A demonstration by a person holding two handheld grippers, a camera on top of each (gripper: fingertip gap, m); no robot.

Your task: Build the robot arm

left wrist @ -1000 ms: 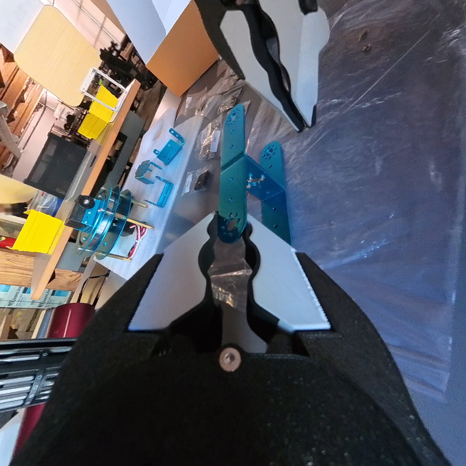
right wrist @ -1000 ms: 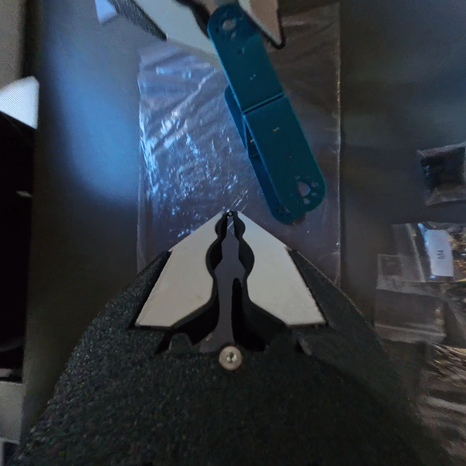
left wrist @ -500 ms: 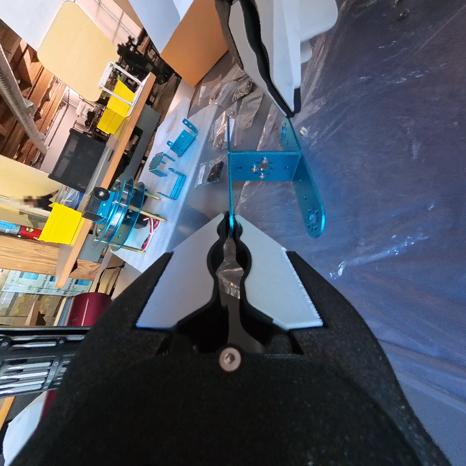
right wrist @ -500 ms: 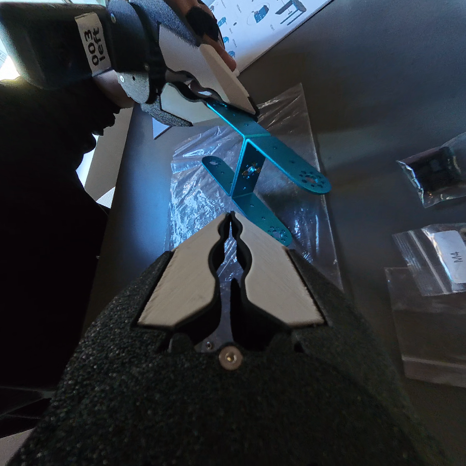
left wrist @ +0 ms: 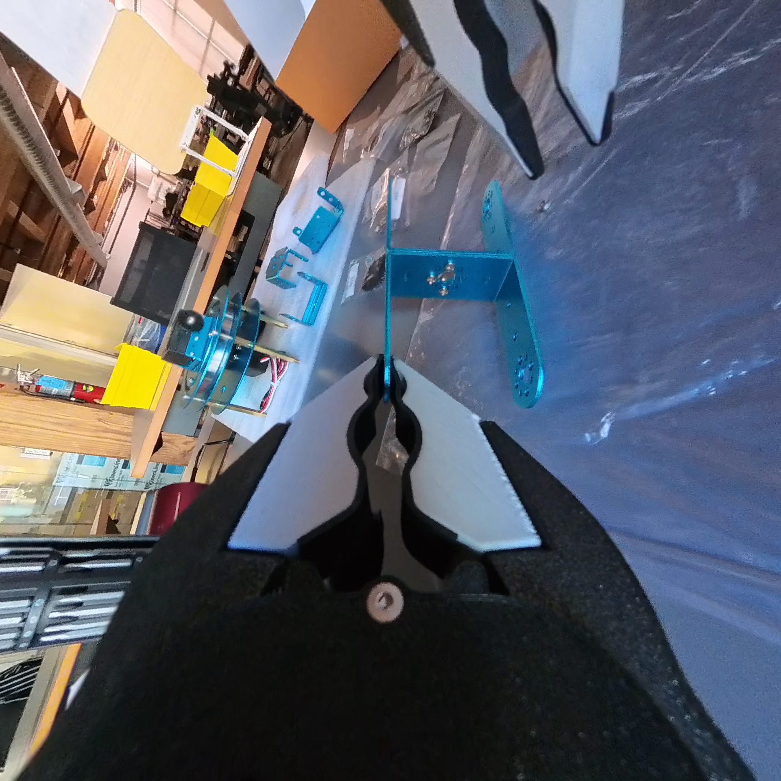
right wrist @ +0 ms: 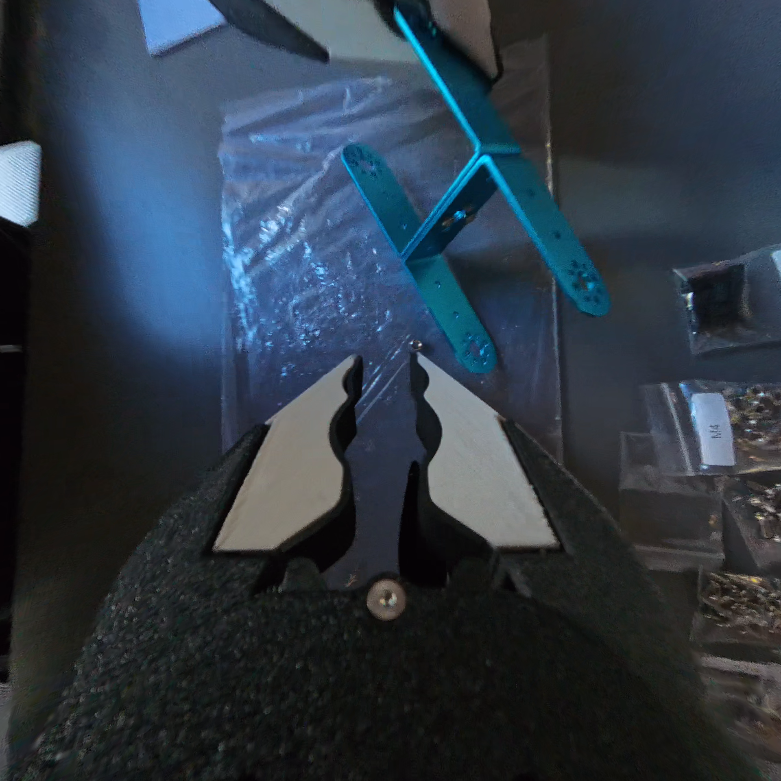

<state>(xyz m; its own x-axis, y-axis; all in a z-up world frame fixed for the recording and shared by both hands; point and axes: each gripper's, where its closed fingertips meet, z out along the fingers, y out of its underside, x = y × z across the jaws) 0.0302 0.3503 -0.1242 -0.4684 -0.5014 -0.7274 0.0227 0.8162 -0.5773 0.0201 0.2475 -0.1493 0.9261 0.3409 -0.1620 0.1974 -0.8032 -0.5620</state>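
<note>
My left gripper (left wrist: pixel 386 370) is shut on the end of one arm of a blue metal bracket assembly (left wrist: pixel 448 279). The assembly is H-shaped, two U brackets bolted back to back, held above a clear plastic bag (right wrist: pixel 296 253) on the dark table. In the right wrist view the bracket (right wrist: pixel 465 219) hangs from the left gripper (right wrist: pixel 427 25) at the top. My right gripper (right wrist: pixel 386 359) is open and empty, low over the bag, just short of the bracket's nearest arm. A small silver screw (right wrist: pixel 416 344) lies at its right fingertip. The right gripper (left wrist: pixel 564 154) also shows in the left wrist view.
Small bags of hardware (right wrist: pixel 718 422) lie to the right. Beyond the bracket, smaller blue brackets (left wrist: pixel 317 224) and a round blue base assembly (left wrist: pixel 219 350) sit on a white sheet. A cardboard box (left wrist: pixel 338 63) stands at the back, a black tool case (left wrist: pixel 42 591) at the left. To reach the black tool case (left wrist: pixel 42 591) in a straight line is about 20 cm for my left fingers, about 30 cm for my right.
The left gripper turned the bracket from flat-on to edge-on and lifted it. The right gripper, shut before, has opened and dropped low over the bag.
</note>
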